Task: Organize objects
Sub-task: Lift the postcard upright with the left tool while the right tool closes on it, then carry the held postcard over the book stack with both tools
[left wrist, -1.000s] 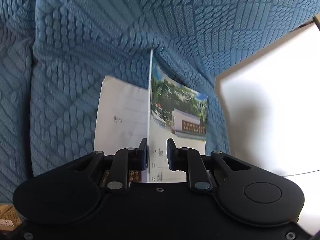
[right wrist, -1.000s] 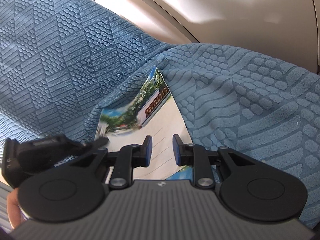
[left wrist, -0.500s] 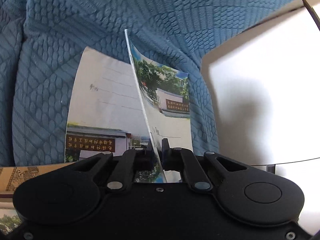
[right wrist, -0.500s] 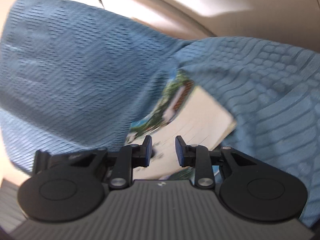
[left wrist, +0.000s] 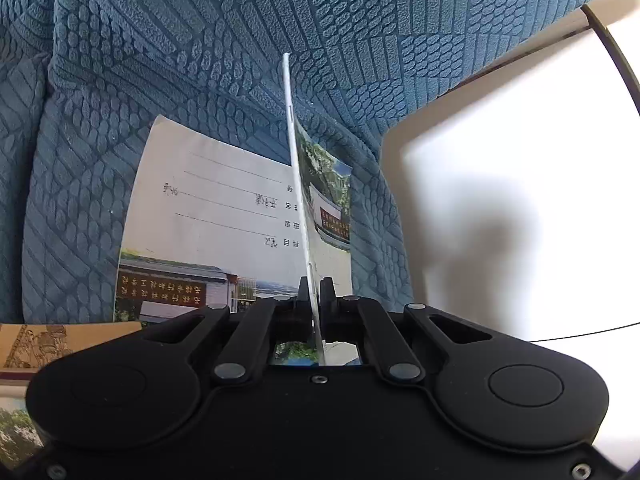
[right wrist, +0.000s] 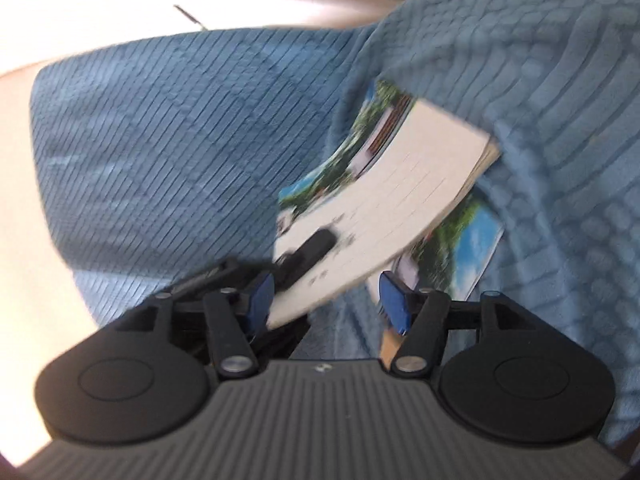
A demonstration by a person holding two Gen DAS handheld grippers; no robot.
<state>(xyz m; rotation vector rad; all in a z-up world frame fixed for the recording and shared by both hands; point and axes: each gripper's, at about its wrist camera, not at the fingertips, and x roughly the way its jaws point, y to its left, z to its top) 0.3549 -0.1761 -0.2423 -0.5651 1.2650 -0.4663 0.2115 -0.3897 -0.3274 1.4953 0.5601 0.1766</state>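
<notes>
While seen from the left wrist: a thin notebook (left wrist: 298,184) was held edge-on and upright in front of a blue textured sofa (left wrist: 200,60).
Left hand-held gripper (left wrist: 314,292): its jaws were pinched tight on the lower edge of the upright notebook, with no gap visible beside the cover.
Second notebook (left wrist: 216,216): it was laid flat on the sofa seat, close to the crease where the seat meets the backrest, with ruled lines, handwriting and a building photo on its cover.
Brown booklet (left wrist: 60,344): it was seen at the near edge of the seat, just in front of the flat notebook; whether the two touched could not be told.
White surface (left wrist: 520,200): it was seen beside the sofa's right edge, bright and shadowed.
Right hand-held gripper (right wrist: 326,300): its jaws were opening and stood fairly wide; the corner of the held notebook (right wrist: 380,200) was seen between the blue pads (right wrist: 394,304), which were not pressed on it.
Right wrist view: the picture was blurred; the left gripper's finger (right wrist: 308,248) was seen on the notebook's cover, and the flat notebook (right wrist: 452,256) was seen beneath, against the sofa (right wrist: 180,140).
</notes>
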